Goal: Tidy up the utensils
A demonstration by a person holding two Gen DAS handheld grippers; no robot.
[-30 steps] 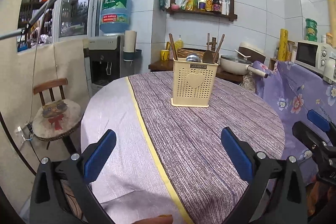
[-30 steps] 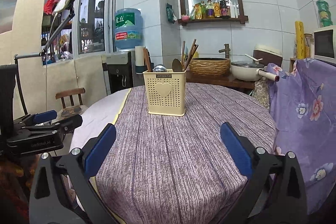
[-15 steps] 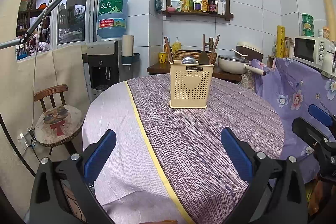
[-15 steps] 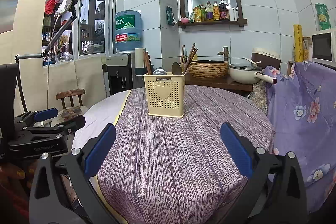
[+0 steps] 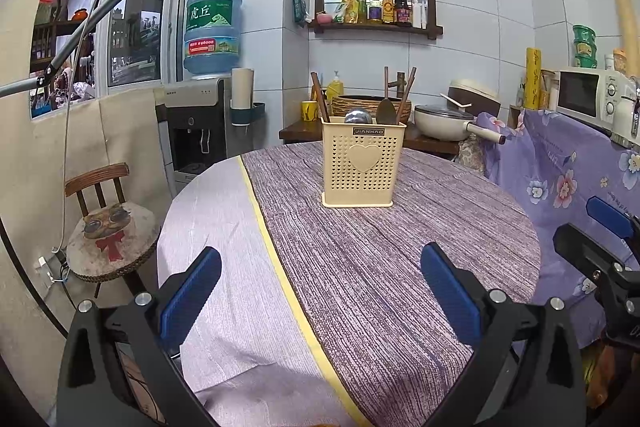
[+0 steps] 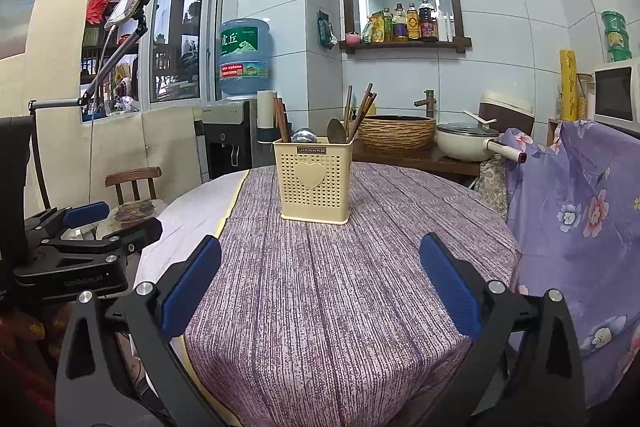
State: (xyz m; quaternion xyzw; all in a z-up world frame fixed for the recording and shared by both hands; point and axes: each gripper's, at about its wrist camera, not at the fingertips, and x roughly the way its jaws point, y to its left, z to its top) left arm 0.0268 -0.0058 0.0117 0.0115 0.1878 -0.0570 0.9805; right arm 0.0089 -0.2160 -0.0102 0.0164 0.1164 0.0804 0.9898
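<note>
A round table [image 5: 400,267] under a purple striped cloth [image 6: 340,287] filled the tiled kitchen, with a paler strip of cloth along its left side.

The left gripper [image 5: 320,291] hung above the near edge, jaws spread wide and empty, blue pads [image 5: 191,297] well apart. The right gripper [image 6: 320,283] was likewise wide open, gripping nothing, over the near edge.

Ahead of both, well beyond the fingertips and roughly centred between them, the holder [image 5: 363,163], a cream perforated basket with a heart on its front, stood upright on the cloth. Utensils stood in it with long axes near vertical, handles or tips up: chopsticks [image 6: 280,119] at its left end leaning slightly left, a steel spoon [image 6: 304,136] bowl up, a dark spoon [image 6: 336,131] and sticks [image 6: 362,111] leaning right.

Only the left view showed the right gripper as a dark clamp at the far right edge, and the whole chair [image 5: 108,227] left of the table. Only the right view showed the left gripper, far left, partly hiding that chair. Behind the holder sat a wicker bowl [image 6: 396,133] and pan [image 6: 468,143]; a water cooler [image 5: 200,131] stood further left.
</note>
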